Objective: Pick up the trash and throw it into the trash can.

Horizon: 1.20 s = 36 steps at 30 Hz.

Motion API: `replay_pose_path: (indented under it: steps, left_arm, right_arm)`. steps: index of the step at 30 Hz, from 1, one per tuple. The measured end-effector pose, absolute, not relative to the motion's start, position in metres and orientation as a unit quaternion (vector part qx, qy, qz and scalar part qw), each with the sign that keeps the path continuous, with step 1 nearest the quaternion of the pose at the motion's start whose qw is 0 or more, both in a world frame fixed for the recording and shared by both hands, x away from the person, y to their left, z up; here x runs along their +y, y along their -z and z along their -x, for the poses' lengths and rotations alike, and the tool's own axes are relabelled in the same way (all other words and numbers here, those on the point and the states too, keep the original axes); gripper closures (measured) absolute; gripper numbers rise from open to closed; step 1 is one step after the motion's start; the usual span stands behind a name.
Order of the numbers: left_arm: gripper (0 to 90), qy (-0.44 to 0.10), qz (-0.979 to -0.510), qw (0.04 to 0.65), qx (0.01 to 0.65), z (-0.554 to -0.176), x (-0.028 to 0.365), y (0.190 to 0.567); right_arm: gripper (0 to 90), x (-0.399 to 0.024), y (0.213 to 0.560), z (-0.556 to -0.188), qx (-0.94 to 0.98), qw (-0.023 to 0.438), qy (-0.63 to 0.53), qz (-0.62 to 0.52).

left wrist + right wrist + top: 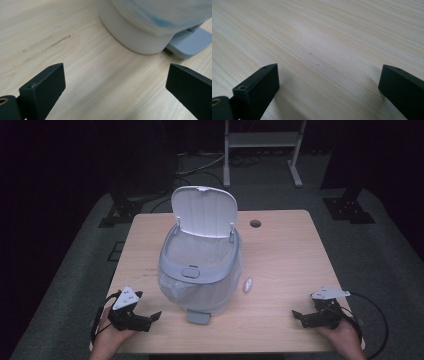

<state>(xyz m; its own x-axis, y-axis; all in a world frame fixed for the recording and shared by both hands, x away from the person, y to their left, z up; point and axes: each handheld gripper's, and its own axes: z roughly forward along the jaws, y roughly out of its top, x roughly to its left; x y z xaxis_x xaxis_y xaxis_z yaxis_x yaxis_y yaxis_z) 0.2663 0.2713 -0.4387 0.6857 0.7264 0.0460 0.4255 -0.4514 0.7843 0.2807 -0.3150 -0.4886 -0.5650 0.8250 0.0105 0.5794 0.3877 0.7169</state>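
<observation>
Light wood tabletop (295,255) carries the work, with dark floor and a white stand frame (262,140) beyond its far edge. At the centre stands the pedal bin (200,270), its white lid (204,211) swung up and back on the far-side hinge so the mouth is open for loading; a clear plastic liner (172,287) is folded over the grey rim and hangs down the outside, which keeps the bag from slipping in. The grey foot pedal (198,316) projects toward you at the near side of the base, within reach of either tool. A small white object (248,285) lies on the table just right of the bin, apart from it; what it is cannot be told. Your left gripper (150,319) sits low at the near left, jaws wide and empty, aimed at the bin base and pedal (190,43). Your right gripper (300,317) rests near right, well apart from the bin, jaws likewise wide with bare wood between them.
</observation>
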Motion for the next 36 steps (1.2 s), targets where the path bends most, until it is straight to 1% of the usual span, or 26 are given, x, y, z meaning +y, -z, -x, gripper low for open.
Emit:
replay_pose_path:
  steps: [6, 7, 8, 14, 22, 24, 27, 36]
  left_arm:
    - [1.6, -0.185, -0.834, 0.384, 0.35, -0.268, 0.269, 0.45]
    - [1.6, -0.182, -0.837, 0.378, 0.35, -0.269, 0.268, 0.454]
    - [1.5, -0.177, -0.84, 0.373, 0.353, -0.27, 0.267, 0.458]
    - [1.5, -0.17, -0.848, 0.356, 0.355, -0.273, 0.267, 0.47]
    - [1.5, -0.168, -0.856, 0.342, 0.35, -0.274, 0.265, 0.478]
    - [0.0, -0.166, -0.857, 0.342, 0.348, -0.274, 0.265, 0.48]
    - [0.0, -0.155, -0.853, 0.355, 0.35, -0.275, 0.267, 0.484]
    - [0.0, -0.155, -0.853, 0.355, 0.351, -0.275, 0.267, 0.484]
  right_arm:
    - [2.3, -0.315, 0.489, -0.281, 0.815, 0.176, -0.347, -0.43]
    - [5.7, -0.316, 0.488, -0.28, 0.814, 0.176, -0.351, -0.428]
    - [6.2, -0.316, 0.488, -0.28, 0.815, 0.176, -0.351, -0.426]
    - [6.2, -0.313, 0.485, -0.282, 0.817, 0.164, -0.347, -0.43]
    - [6.2, -0.304, 0.479, -0.282, 0.816, 0.16, -0.352, -0.429]
    - [6.3, -0.304, 0.479, -0.282, 0.815, 0.159, -0.354, -0.429]
    - [6.3, -0.298, 0.473, -0.282, 0.814, 0.16, -0.362, -0.424]
    - [6.2, -0.282, 0.463, -0.287, 0.814, 0.159, -0.374, -0.415]
